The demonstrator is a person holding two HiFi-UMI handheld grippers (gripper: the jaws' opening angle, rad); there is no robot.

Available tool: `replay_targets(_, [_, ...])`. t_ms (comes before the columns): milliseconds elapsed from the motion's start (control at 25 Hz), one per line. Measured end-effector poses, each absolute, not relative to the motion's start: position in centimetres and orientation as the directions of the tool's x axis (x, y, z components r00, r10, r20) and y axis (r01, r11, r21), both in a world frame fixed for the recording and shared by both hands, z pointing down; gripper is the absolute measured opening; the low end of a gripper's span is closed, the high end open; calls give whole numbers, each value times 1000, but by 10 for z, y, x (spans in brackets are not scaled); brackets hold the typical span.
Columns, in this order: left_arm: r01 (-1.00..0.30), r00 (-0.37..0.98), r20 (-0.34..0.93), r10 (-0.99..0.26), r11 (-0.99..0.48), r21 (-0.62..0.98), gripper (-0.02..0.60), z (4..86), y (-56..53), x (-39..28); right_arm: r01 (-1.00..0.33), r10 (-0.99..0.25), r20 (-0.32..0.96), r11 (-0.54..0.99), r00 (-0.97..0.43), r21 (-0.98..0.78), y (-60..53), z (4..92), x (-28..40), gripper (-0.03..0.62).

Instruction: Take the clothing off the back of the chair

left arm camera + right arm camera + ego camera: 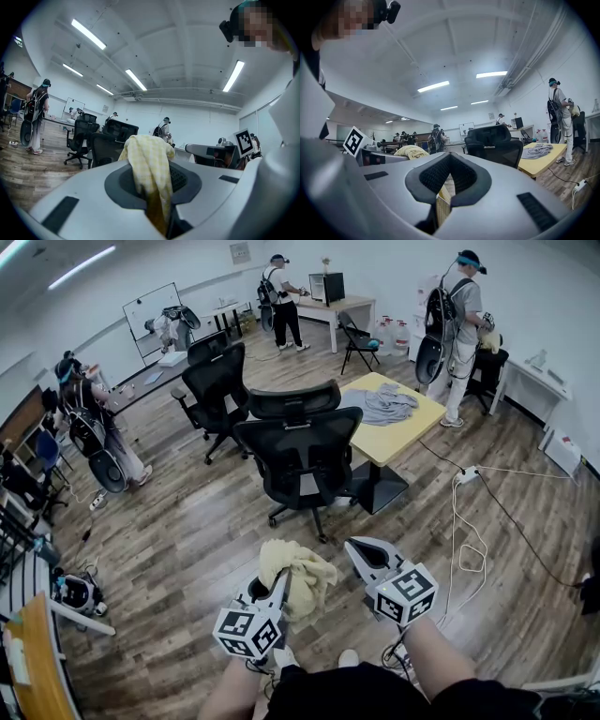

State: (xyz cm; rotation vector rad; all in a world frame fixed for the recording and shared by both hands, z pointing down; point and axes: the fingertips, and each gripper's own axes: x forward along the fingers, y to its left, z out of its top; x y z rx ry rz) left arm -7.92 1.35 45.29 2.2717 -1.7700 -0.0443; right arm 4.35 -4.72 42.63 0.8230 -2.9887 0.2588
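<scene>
The left gripper [274,587] is clamped narrowly on the yellow checked clothing [298,576], held low in front of the person and well apart from the black chair [302,451]. The clothing is bunched, with its long axis roughly vertical: it rises out of the jaws, folds over the tip and hangs downward. Just beside it, the right gripper [361,549] has its jaws drawn to a narrow slit.

Bright, even light from ceiling tubes [88,33], which clip to white. Shadows are soft and faint under the chair [302,457]. Mild sheen on the floor [187,549]. Heavy fisheye in all 3 views, with dark vignette at the corners. Foreground in the 2 gripper views is slightly soft.
</scene>
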Motion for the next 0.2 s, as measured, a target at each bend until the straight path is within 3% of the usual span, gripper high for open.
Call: replay_targets(200, [-949, 257, 134, -957, -224, 220, 89, 450, 10, -76, -510, -505, 72, 847, -860, -150, -51, 423, 46, 12])
